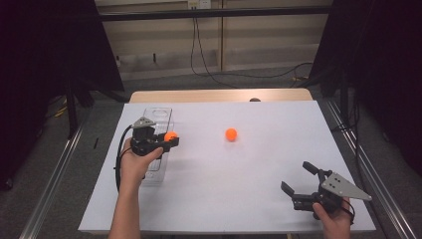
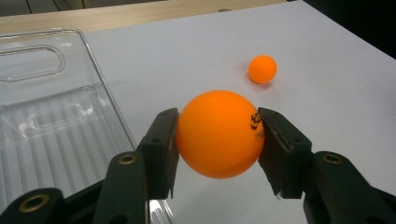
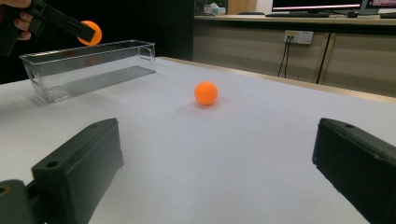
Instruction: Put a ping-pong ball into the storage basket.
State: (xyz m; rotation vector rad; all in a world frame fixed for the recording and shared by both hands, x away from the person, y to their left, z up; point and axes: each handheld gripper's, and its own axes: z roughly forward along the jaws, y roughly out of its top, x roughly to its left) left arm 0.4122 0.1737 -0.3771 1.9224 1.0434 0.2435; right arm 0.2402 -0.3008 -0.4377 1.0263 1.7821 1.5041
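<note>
Above the bin point(image 1: 158, 117), left tongs point(image 1: 171, 138) gripping a ball point(image 2: 219, 134); right tongs point(image 1: 298, 178) wide, empty, over desk point(image 1: 259, 164).

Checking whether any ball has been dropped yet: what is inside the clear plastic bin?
The clear rectangular plastic bin looks empty, its ribbed floor bare. The left gripper holds an orange ball above its rim; its near end is covered.

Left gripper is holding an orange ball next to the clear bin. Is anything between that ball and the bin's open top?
Nothing visible. The left gripper holds the orange ball beside the clear bin, above the height of its rim in the right gripper view. The bin's top is open and it looks empty. The second ball lies well apart on the table.
</note>
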